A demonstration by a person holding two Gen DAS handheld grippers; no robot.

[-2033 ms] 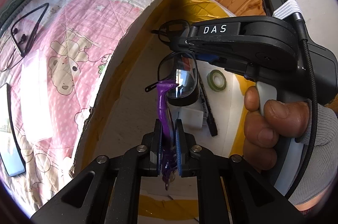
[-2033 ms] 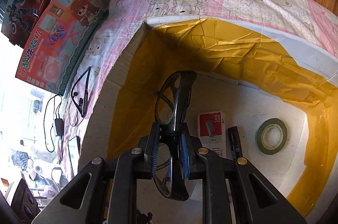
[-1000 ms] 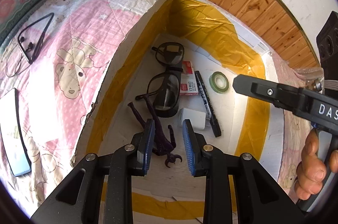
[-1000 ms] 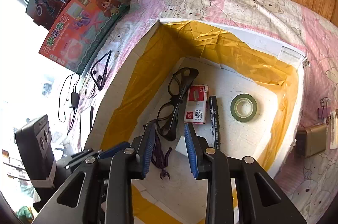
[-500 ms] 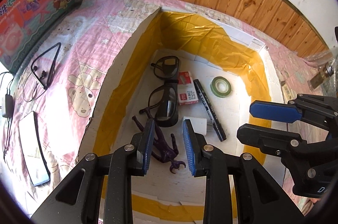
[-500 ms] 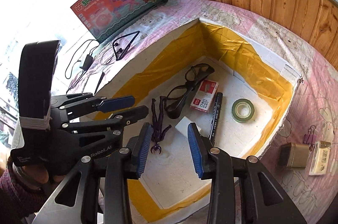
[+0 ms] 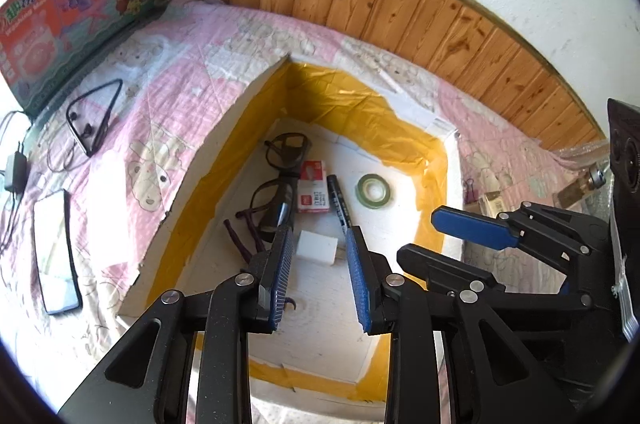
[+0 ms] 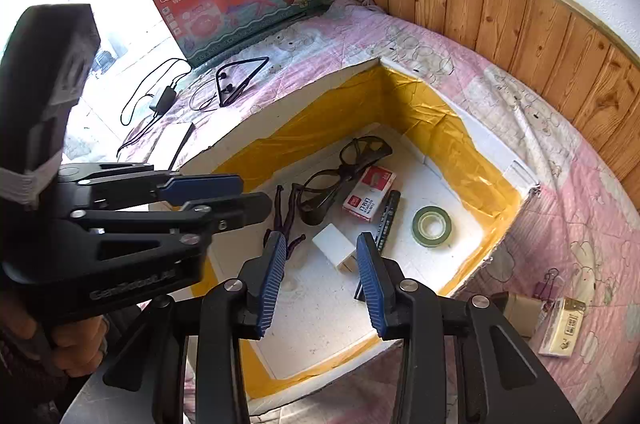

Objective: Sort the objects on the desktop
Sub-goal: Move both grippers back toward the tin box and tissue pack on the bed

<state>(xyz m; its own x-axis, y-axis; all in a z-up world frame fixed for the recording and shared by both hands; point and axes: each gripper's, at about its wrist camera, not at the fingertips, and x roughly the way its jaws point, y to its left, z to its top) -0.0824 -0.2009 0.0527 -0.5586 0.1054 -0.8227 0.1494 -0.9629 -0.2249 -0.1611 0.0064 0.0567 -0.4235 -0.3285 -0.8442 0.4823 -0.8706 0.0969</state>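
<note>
1. The box [image 8: 320, 111], lined in yellow, sits on the pink quilt [image 8: 560, 159] and already holds the glasses [image 8: 340, 175], purple figure [image 8: 286, 212], staple box [image 8: 368, 193], marker [image 8: 386, 216], tape roll [image 8: 432, 226] and white block [image 8: 334, 248].
2. Your left gripper [image 7: 320, 264] and right gripper [image 8: 322, 276] both hang above the box, fingers apart and empty; the right's have just been opening.
3. Likely next: the binder clip [image 8: 548, 284] and small carton [image 8: 560, 324] on the quilt to the right.
4. Clear the box wall before you swing across.
</note>
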